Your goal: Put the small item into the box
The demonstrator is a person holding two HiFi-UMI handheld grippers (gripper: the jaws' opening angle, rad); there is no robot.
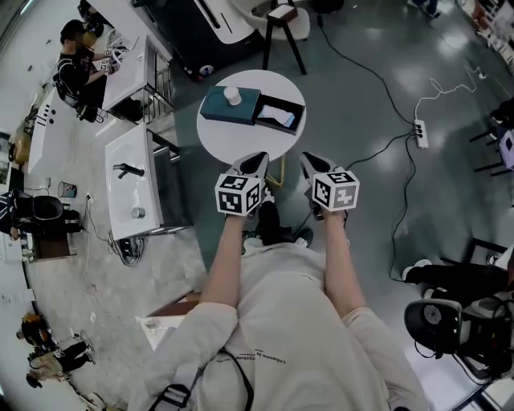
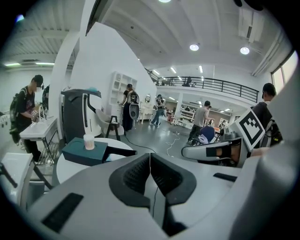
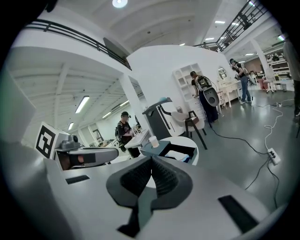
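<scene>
A small white cup-like item stands on the teal lid of a drawer-style box on a round white table. The box's black tray is slid out to the right and holds something white. My left gripper and right gripper hover side by side at the table's near edge, both shut and empty. The left gripper view shows the small item on the teal lid, far ahead on the left. In the right gripper view the item and open tray lie straight ahead.
White sink counters stand left of the table, a stool behind it. A power strip and cables cross the grey floor at right. People stand at the far left and in the background of both gripper views.
</scene>
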